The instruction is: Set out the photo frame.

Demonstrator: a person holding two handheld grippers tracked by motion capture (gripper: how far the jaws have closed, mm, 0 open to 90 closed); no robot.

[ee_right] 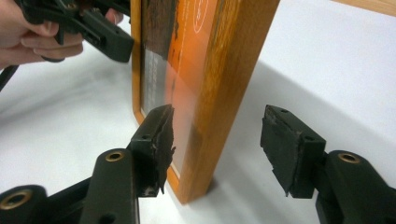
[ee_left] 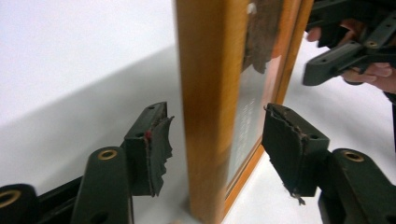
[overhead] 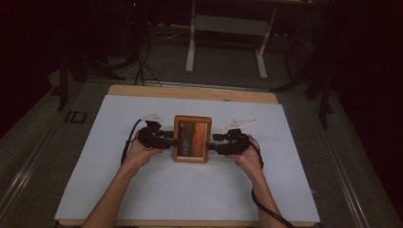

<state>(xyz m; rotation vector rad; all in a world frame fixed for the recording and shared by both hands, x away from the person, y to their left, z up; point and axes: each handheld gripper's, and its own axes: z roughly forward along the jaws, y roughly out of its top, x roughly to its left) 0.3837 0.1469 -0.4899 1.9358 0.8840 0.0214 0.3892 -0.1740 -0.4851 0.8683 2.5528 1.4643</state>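
- High view: the wooden picture frame (overhead: 192,138) lies mid-surface (overhead: 142,190), left hand-held gripper (overhead: 172,141) and right hand-held gripper (overhead: 212,141) at its opposite edges. Best drawn straight outward, level, so nothing shifts it.
- Left gripper view: jaws apart, straddling the frame's edge (ee_left: 210,116) without pressing, which the overhead hides.
- Right gripper view: jaws likewise apart around the other edge (ee_right: 224,102); pads (ee_right: 161,140) are frayed.

The print on the framed picture (overhead: 192,138) is too blurred to read.
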